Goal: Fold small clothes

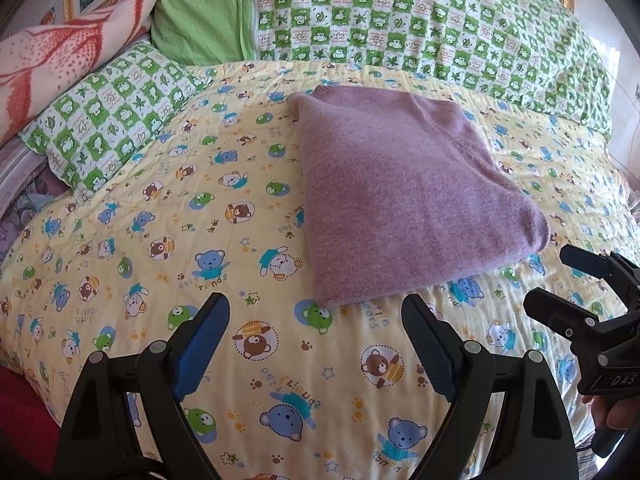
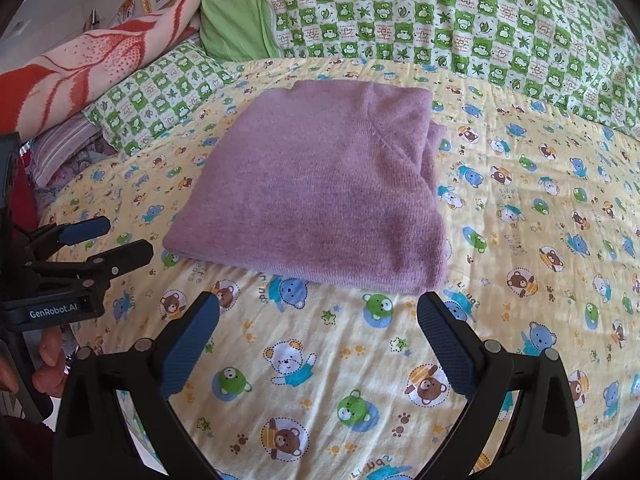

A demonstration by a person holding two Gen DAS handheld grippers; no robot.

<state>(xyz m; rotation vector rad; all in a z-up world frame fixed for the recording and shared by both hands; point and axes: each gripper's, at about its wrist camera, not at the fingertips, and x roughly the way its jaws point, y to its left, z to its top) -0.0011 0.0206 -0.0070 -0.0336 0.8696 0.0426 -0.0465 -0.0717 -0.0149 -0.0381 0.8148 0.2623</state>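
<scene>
Nearest the cameras, the left gripper [image 1: 316,312] hangs just above the bed with its blue-padded fingers [image 1: 204,344] spread wide and nothing between them; the right gripper [image 2: 318,312] is likewise wide apart and empty, and each shows at the edge of the other's view, side by side and near one another. Beneath both lies the pale yellow quilted bedspread printed with cartoon bears [image 2: 360,380]; just beyond the fingertips rests the mauve knitted sweater [image 2: 312,184], already folded into a compact, thick rectangle, its near edge close to both grippers but touching neither; a seam and some bunched layers show along its right side. Farther back sit a green-and-white checked pillow [image 1: 108,120], a matching checked duvet [image 2: 460,16], a plain lime-green cushion [image 1: 200,8] and a pink blanket with red leaf pattern [image 1: 52,52]. The fold looks close to finished, so the main risk is disturbance: a pinch that takes only the top layer would peel the stack open; a grip at the bunched right side could drag loose layers out; the soft quilt may rise with the knit if the fingers press too deep.
</scene>
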